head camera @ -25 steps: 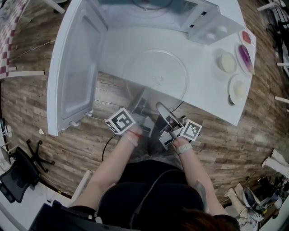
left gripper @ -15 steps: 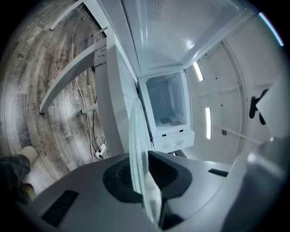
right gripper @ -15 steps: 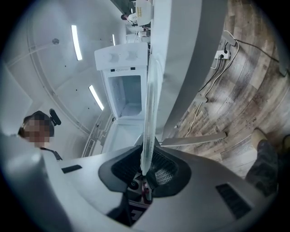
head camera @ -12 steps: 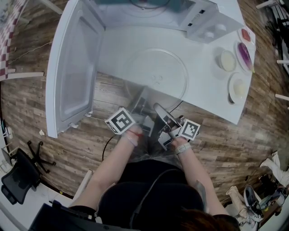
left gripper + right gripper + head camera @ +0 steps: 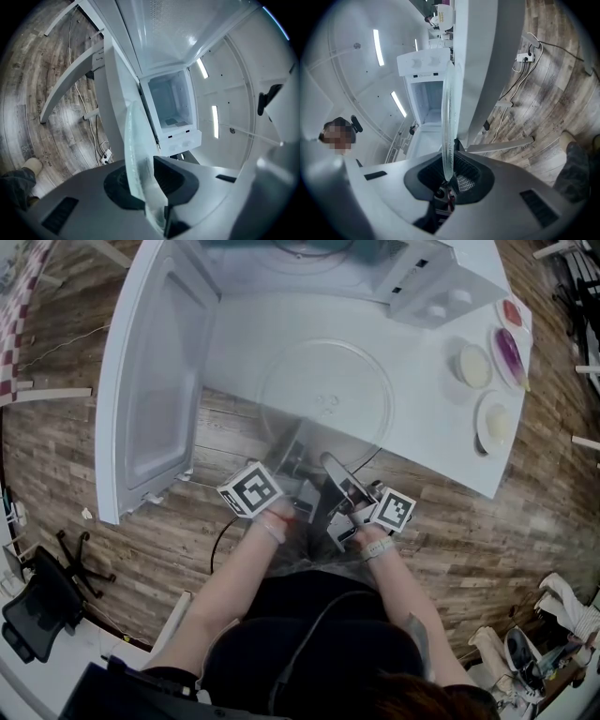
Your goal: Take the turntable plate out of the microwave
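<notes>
The clear glass turntable plate (image 5: 325, 395) is outside the microwave (image 5: 412, 282), level over the white table (image 5: 441, 442) in front of the open cavity. Its near rim juts past the table's front edge. My left gripper (image 5: 289, 463) is shut on that rim at the left, and my right gripper (image 5: 334, 471) is shut on it just to the right. In the left gripper view the plate (image 5: 135, 140) runs edge-on out of the left gripper (image 5: 149, 187). The right gripper view shows the plate's rim (image 5: 447, 112) clamped in the right gripper (image 5: 447, 174).
The microwave door (image 5: 150, 381) hangs wide open at the left. Three small dishes of food (image 5: 473, 368) (image 5: 509, 352) (image 5: 492, 425) stand on the table's right end. A black cable (image 5: 220, 540) trails across the wood floor beneath the table.
</notes>
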Motion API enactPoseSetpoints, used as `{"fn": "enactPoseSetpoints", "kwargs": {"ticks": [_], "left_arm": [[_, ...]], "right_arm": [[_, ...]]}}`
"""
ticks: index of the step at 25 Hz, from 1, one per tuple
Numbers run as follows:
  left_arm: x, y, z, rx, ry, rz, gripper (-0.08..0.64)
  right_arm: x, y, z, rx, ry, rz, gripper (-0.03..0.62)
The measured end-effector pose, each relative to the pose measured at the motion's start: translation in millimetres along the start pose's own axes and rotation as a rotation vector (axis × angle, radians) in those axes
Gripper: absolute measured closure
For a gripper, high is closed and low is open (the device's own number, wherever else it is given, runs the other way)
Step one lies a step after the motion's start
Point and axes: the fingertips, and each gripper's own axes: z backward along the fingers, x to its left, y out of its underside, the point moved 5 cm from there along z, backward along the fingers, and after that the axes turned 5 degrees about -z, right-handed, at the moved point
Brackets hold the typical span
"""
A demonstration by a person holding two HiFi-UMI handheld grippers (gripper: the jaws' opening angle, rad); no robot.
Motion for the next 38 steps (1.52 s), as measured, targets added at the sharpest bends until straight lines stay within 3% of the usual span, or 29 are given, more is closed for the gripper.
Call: {"fn": "enactPoseSetpoints", "kwargs": {"ticks": [11, 38], "left_arm": [[-4.3, 0.7, -0.5, 0.038, -0.012, -0.126, 0.485], [2.6, 11.3, 13.0, 0.114, 0.063, -0.038, 0.463]], "right_arm": [[3.3, -1.9, -1.6, -0.012, -0.014, 0.016, 0.543], [-0.9, -23.7, -19.8, -0.063, -0.033, 0.024, 0.545]]}}
